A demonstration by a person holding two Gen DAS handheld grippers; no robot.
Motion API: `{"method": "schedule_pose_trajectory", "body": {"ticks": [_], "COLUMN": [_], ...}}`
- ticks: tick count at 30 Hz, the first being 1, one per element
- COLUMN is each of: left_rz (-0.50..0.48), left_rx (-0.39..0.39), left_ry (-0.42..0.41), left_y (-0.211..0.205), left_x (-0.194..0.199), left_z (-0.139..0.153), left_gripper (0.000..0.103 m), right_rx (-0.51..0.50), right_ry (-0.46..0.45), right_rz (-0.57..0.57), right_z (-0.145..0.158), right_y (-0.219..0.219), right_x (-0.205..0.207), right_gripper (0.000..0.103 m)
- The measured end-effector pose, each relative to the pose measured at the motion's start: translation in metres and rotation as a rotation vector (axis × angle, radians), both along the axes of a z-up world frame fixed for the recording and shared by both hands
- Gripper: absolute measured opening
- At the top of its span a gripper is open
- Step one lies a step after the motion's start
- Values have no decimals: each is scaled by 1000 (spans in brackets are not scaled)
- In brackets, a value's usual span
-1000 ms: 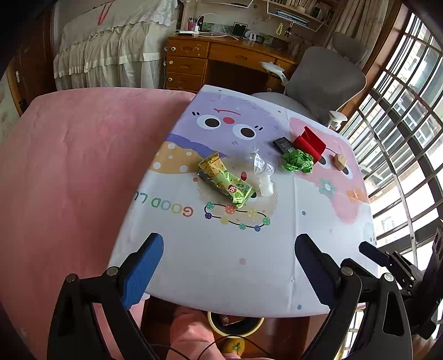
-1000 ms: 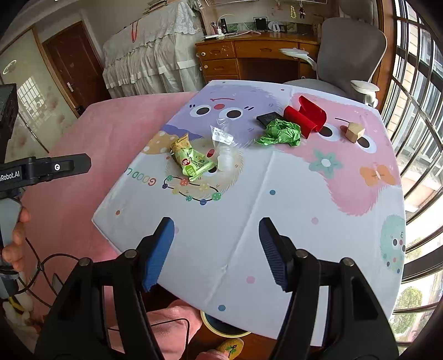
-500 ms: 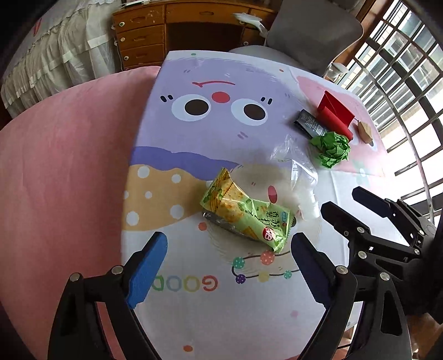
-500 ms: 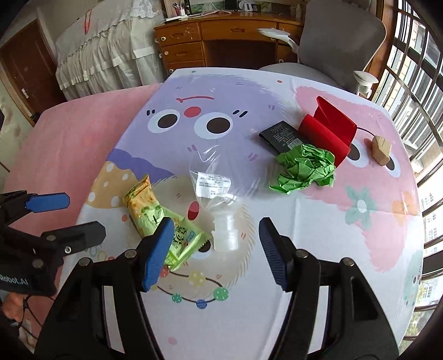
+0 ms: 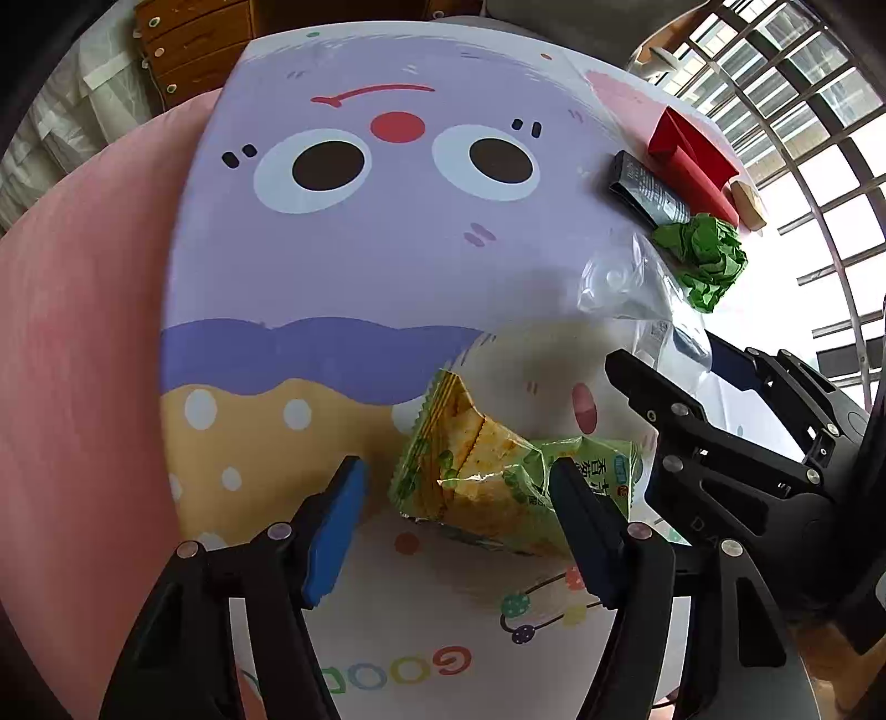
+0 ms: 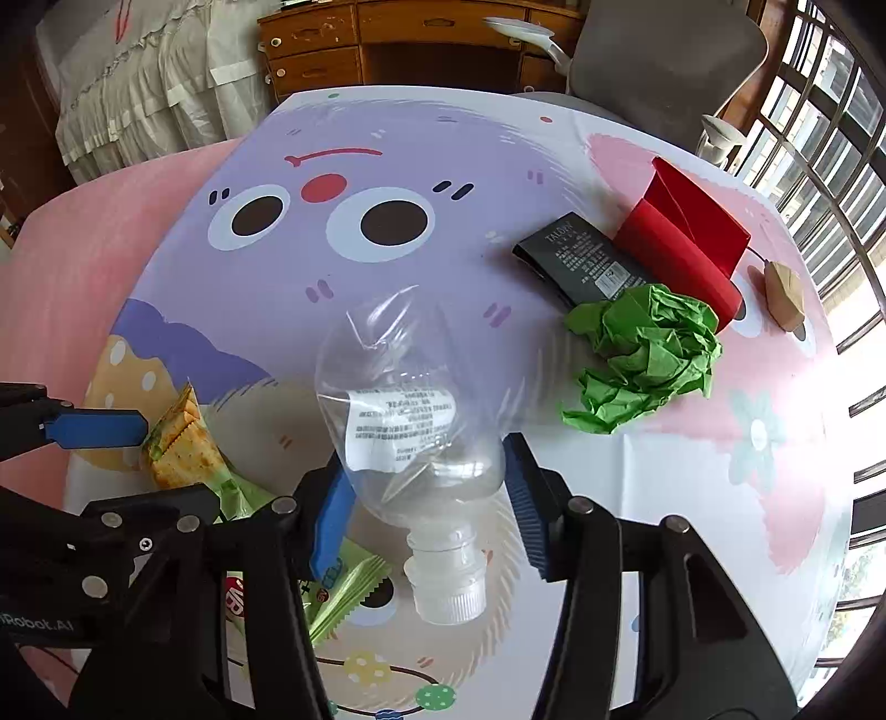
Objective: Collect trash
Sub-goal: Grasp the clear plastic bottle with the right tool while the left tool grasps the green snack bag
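Observation:
A green cracker packet (image 5: 487, 482), torn open at its left end, lies on the cartoon tablecloth (image 5: 360, 249). My left gripper (image 5: 454, 520) is open, low over the cloth, with one blue pad on each side of the packet. A crushed clear plastic bottle (image 6: 404, 410) lies beside it, its white cap (image 6: 446, 581) pointing toward me. My right gripper (image 6: 429, 504) is open and straddles the bottle's shoulder just above the cap. The packet (image 6: 183, 448) shows at the left, with a left gripper fingertip (image 6: 94, 429) at its torn end. Crumpled green paper (image 6: 642, 360) lies to the right.
A black box (image 6: 581, 260), a folded red card (image 6: 686, 238) and a small wooden block (image 6: 783, 293) sit behind the green paper. A pink cover (image 6: 83, 266) borders the table on the left. A wooden desk (image 6: 415, 44), a grey chair (image 6: 664, 61) and window bars (image 6: 830, 138) stand beyond.
Both grippers have moved forward and down to the table. The left now brackets the cracker packet and the right brackets the bottle. Both have narrowed somewhat but stay open.

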State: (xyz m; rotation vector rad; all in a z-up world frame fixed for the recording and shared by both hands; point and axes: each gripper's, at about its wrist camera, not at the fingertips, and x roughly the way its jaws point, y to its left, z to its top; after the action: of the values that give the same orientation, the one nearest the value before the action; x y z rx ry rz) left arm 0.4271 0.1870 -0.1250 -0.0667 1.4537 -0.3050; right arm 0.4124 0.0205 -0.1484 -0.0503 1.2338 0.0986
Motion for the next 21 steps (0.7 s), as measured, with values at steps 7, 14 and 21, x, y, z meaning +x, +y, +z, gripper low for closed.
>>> {"method": "schedule_pose_trajectory", "body": {"ticks": [7,14,21], "left_rz": [-64,-79,-42], "left_rx": [1,-21,-37], "left_ry": [-7,-48,-134], "left_y": [-20,-35,-47], "left_x": [8,4,-33], "left_z": [-10,2,46], "left_gripper": [51,11,9], "right_rx": [75,134,208], "right_ry": [43,56,26], "right_rz": [-56,-120,-103], "right_z": [-1,11,45], "right_y": [-19,-39,-58], "right_x": [-7,-30,-72], "right_gripper": [48,47,47]}}
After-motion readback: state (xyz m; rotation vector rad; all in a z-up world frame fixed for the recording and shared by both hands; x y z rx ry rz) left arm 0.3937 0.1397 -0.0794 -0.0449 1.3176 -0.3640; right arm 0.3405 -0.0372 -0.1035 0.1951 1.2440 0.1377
